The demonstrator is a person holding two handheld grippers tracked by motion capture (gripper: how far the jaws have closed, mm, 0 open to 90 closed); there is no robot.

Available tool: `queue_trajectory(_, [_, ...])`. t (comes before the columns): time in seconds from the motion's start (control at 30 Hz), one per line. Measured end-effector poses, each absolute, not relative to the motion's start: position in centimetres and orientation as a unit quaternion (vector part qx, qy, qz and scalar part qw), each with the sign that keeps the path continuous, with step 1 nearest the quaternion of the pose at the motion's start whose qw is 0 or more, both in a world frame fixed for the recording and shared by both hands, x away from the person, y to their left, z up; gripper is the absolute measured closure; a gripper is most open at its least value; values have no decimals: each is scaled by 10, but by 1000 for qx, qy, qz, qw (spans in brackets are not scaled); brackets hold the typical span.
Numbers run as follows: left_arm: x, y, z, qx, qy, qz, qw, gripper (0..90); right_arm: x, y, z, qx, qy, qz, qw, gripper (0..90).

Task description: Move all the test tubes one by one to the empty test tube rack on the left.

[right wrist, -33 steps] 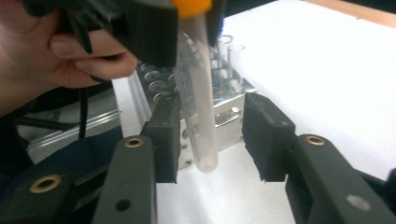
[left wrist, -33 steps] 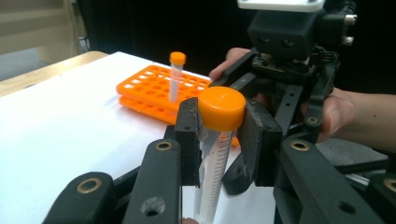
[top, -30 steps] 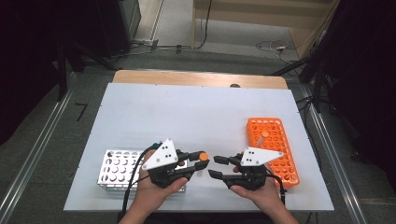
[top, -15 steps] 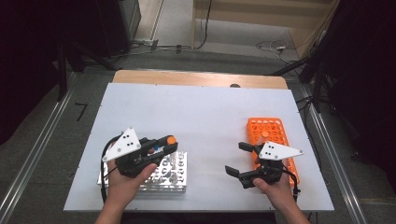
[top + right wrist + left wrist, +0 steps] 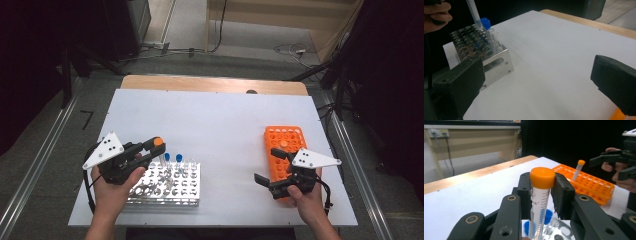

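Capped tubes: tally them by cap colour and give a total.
Orange-capped plastic tubes: 2, one in the left tongs, one standing in the orange plastic rack.
Blue-capped tubes in the metal rack: 2.
Total: 4

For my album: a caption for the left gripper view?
Black jaws clamp an orange-capped clear plastic tube above a white table.

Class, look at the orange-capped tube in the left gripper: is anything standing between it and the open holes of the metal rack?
Nothing visible blocks it. The orange-capped tube hangs above the metal rack; blue-capped tubes occupy only a few holes along one edge.
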State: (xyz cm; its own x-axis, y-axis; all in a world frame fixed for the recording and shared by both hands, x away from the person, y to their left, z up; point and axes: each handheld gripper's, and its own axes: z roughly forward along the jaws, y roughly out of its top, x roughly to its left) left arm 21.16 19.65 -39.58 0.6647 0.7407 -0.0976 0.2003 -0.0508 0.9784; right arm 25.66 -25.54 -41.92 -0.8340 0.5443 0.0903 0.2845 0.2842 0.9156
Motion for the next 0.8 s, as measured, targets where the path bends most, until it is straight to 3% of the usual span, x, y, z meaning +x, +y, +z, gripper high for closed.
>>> queue_trajectory(0.57, [224,206,-422,681,377,215,590,710,263,-272,-420,284,781,540,131,0])
queue_trajectory(0.8, [227,204,-429,698,375,203,576,710,266,-275,-422,290,781,537,133,0])
